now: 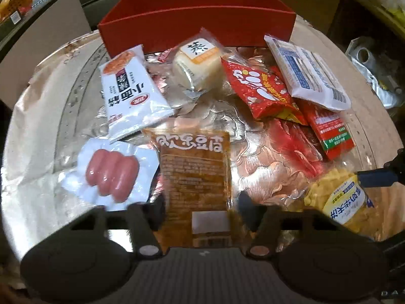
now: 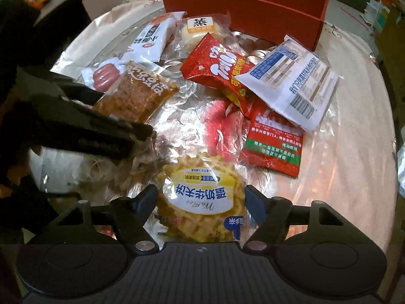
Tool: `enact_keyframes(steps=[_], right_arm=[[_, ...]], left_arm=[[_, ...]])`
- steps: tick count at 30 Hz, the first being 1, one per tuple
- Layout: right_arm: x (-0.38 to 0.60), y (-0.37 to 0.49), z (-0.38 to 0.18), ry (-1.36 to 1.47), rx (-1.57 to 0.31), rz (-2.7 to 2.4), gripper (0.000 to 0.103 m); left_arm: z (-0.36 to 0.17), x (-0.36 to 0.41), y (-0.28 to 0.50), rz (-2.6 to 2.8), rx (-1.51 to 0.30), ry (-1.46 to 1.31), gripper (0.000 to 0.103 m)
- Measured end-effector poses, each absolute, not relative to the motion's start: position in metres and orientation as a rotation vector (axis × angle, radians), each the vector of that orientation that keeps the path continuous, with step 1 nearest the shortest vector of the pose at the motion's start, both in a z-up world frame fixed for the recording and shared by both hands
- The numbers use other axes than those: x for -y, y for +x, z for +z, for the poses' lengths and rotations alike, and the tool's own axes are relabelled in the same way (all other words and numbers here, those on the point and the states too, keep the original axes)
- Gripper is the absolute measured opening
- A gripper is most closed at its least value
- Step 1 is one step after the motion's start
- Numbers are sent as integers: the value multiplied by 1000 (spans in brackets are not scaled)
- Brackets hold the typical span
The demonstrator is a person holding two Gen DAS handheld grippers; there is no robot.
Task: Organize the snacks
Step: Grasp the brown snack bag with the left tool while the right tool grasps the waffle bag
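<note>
Foil-covered worktop (image 1: pixel 38 126) carries loose snacks; left tool (image 1: pixel 200 202) open astride tofu packet (image 1: pixel 195 167); right tool (image 2: pixel 201 195) open astride waffle packet (image 2: pixel 200 202).

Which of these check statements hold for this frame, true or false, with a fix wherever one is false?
1. The left claw straddles the brown tofu packet. True.
2. The right claw is shut on the sausage pack. False: it stands open around the yellow waffle pack.
3. The red box stands at the table's far side. True.
4. The white packet with the barcode lies inside the red box. False: it lies outside, on the red packets.
</note>
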State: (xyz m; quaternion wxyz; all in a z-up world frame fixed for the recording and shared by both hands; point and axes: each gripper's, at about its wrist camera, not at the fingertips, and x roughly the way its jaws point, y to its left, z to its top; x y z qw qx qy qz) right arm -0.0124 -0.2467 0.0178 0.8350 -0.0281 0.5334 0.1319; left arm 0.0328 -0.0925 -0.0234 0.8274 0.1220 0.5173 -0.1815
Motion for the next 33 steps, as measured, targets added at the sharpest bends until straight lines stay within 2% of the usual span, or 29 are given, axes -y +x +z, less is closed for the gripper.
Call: enact_keyframes(steps=[2,3,5,6,7,9,12,14,16,17,22,28,33], right_arm=[[250,-14,20,-42,-1123,280,75],[252,-14,22,-28,-1119,279,69],[258,-13,27,28,-1107,289,56],[261,-11,29,55,-1103,295,39],[265,-9,31,86,-1103,298,34],[266,-7,29,79,-1109,282,34],[267,-6,27,99,-1106,275,42],[268,-10,31,110,-1091,281,54],[258,-14,33,55,-1078,292,77],[251,-16,33,24,-1069,303,81],[231,-11,16,-16,-1117,334,87],[216,-7,-2,-63,-1111,300,103],[218,-13,-6,-70,-1079,317,103]], left_arm=[[-21,89,34,-389,-1105,241,37],[-19,87,36,-389,-1111,223,35],[-12,85,35,-397,-1115,175,34],[-9,83,36,-400,-1112,159,34],[-6,82,37,-399,-1104,156,34],[-5,82,37,-394,-1095,166,34],[-13,82,36,-385,-1123,173,35],[-17,82,36,-366,-1127,199,35],[-16,80,37,-362,-1123,192,35],[-14,79,37,-367,-1117,186,35],[-6,75,38,-383,-1096,155,35],[1,70,38,-387,-1089,132,35],[1,65,38,-387,-1094,120,35]])
